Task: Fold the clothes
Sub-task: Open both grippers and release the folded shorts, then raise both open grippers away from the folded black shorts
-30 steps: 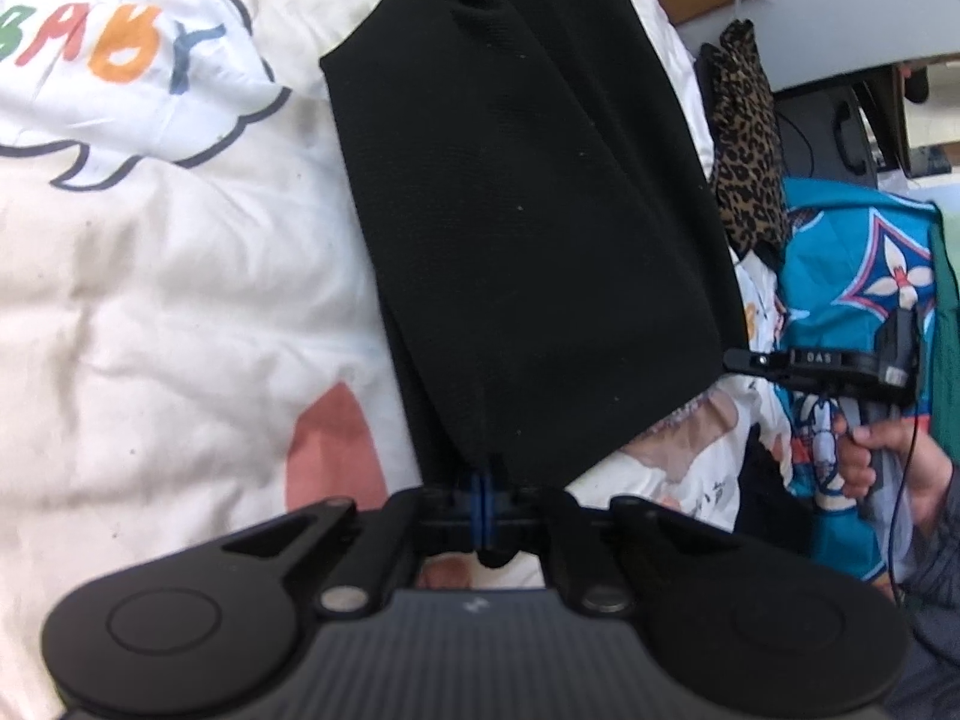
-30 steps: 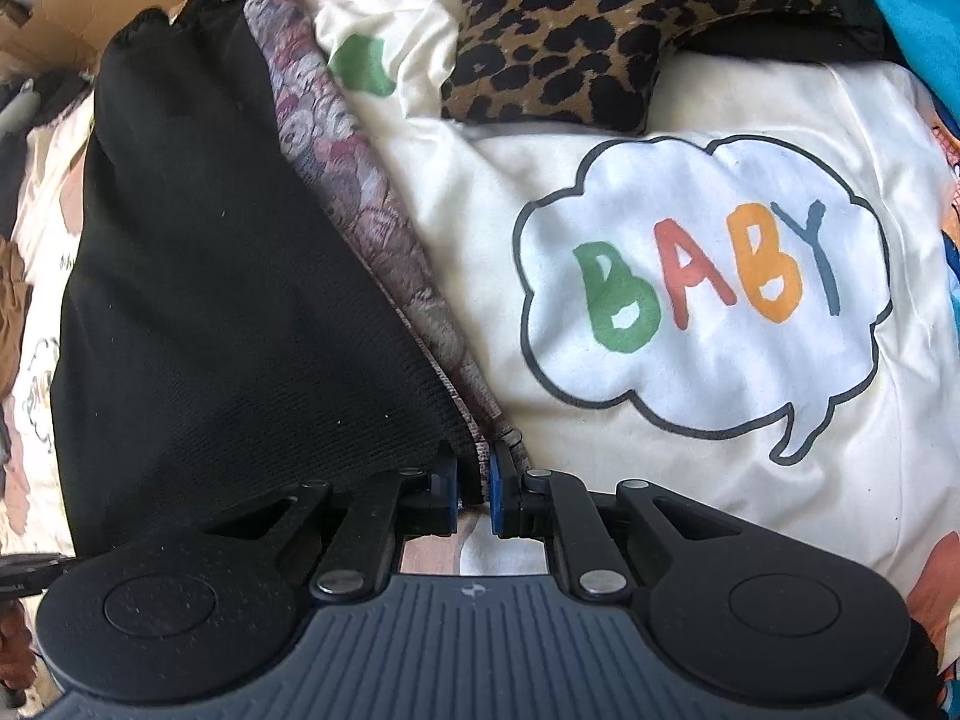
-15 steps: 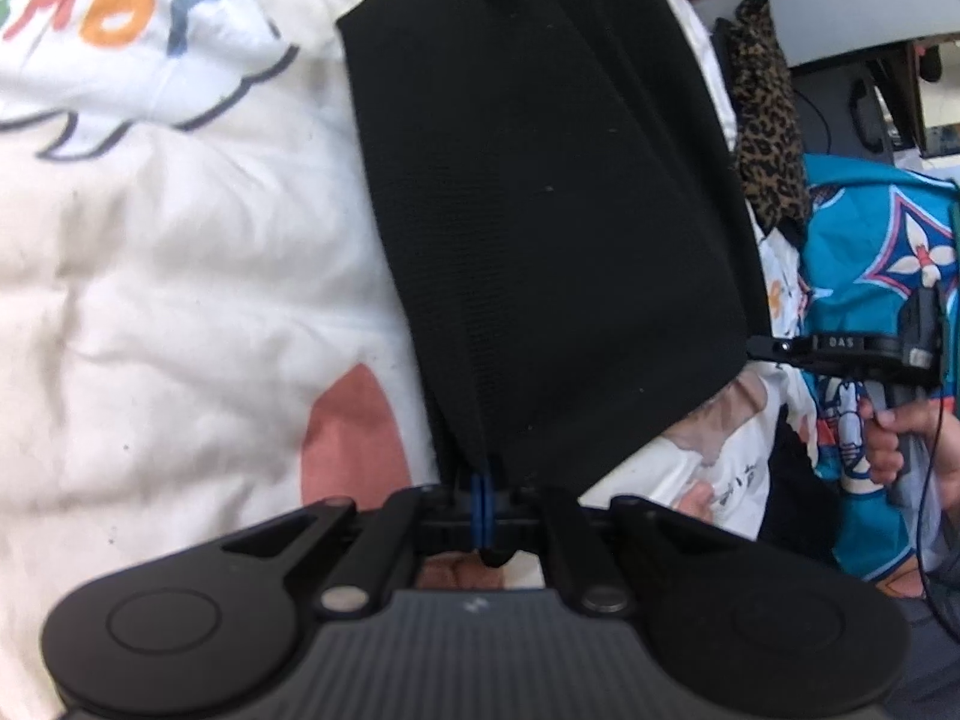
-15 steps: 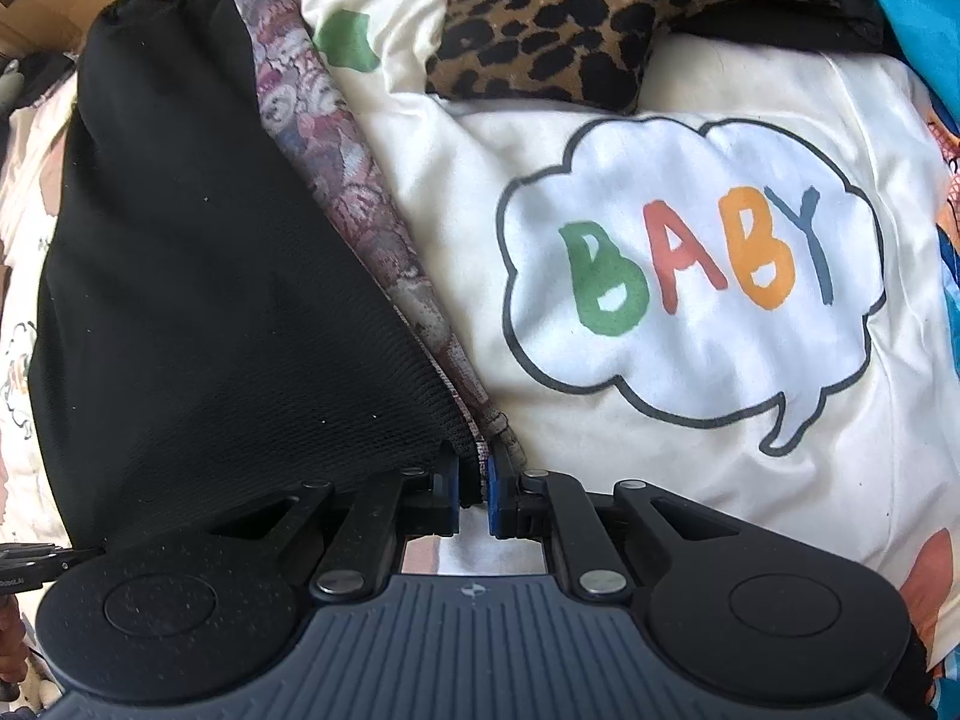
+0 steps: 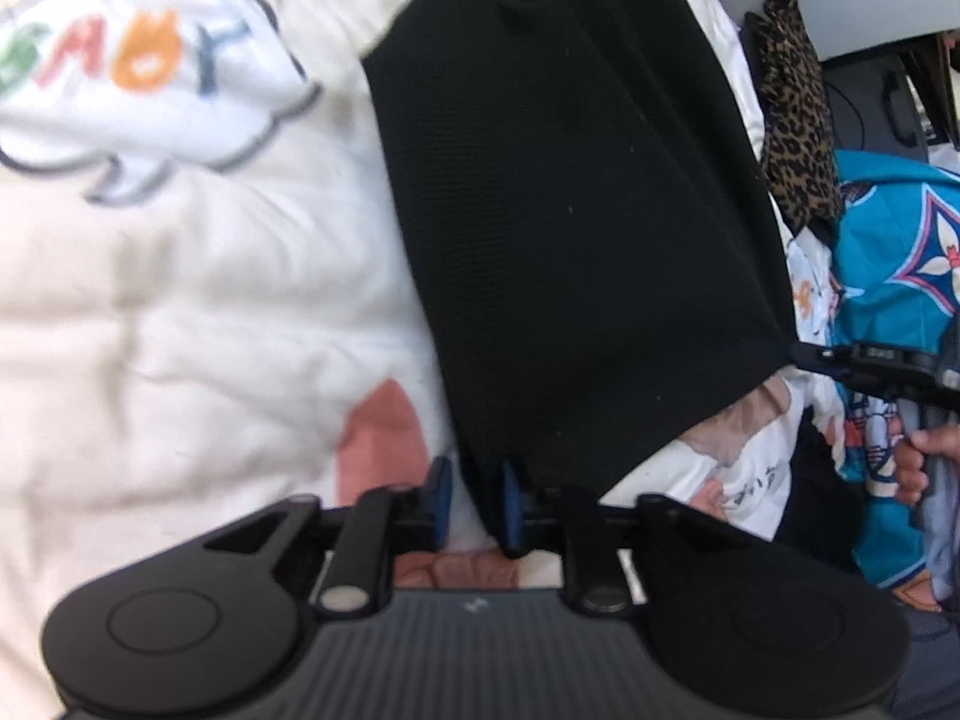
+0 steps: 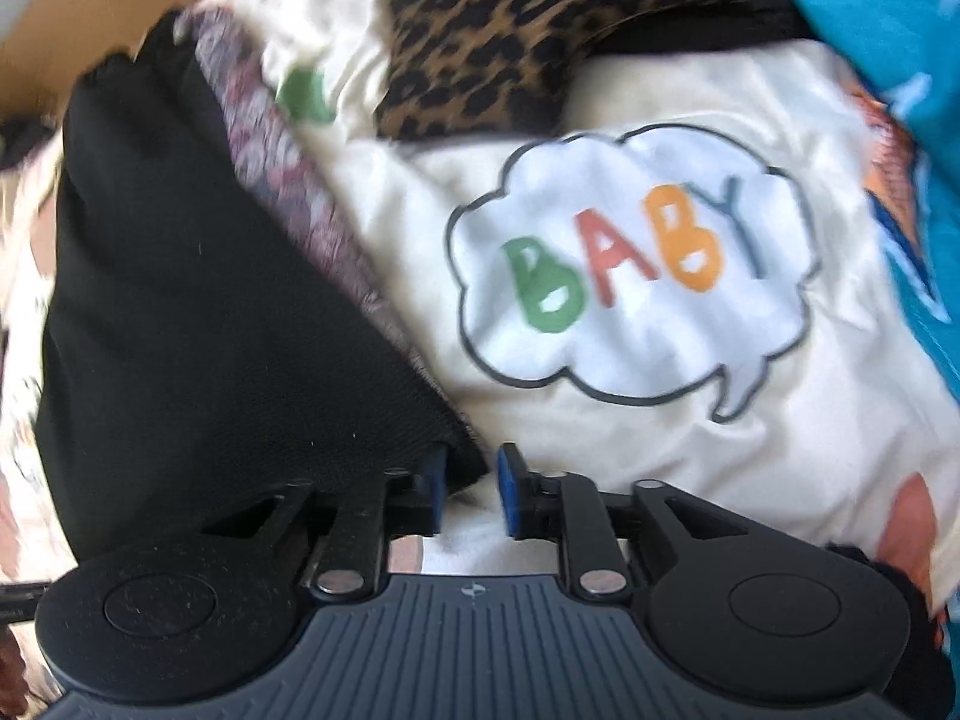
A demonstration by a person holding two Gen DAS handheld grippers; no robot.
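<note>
Black garment (image 5: 576, 228) stretched long-axis fwd over cream BABY sheet (image 6: 630, 276) — near corners at both sets of tips, left gripper (image 5: 474, 501) & right gripper (image 6: 471, 489) both parted, fabric brushing one pad each, neither clamped.

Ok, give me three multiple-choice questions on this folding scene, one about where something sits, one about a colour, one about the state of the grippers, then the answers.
1. Where does the leopard-print cloth lie in the right wrist view?
A. Beyond the BABY speech bubble
B. Between the gripper fingers
C. Under the black garment

2. What colour is the first B of BABY?
A. Orange
B. Green
C. Blue

3. How do the left gripper and right gripper stand?
A. Both clamped shut
B. Only one parted
C. Both parted

Answers:
1 A, it sits above the bubble near the top edge.
2 B, the first letter is green.
3 C, a gap shows between the blue pads in each view.
</note>
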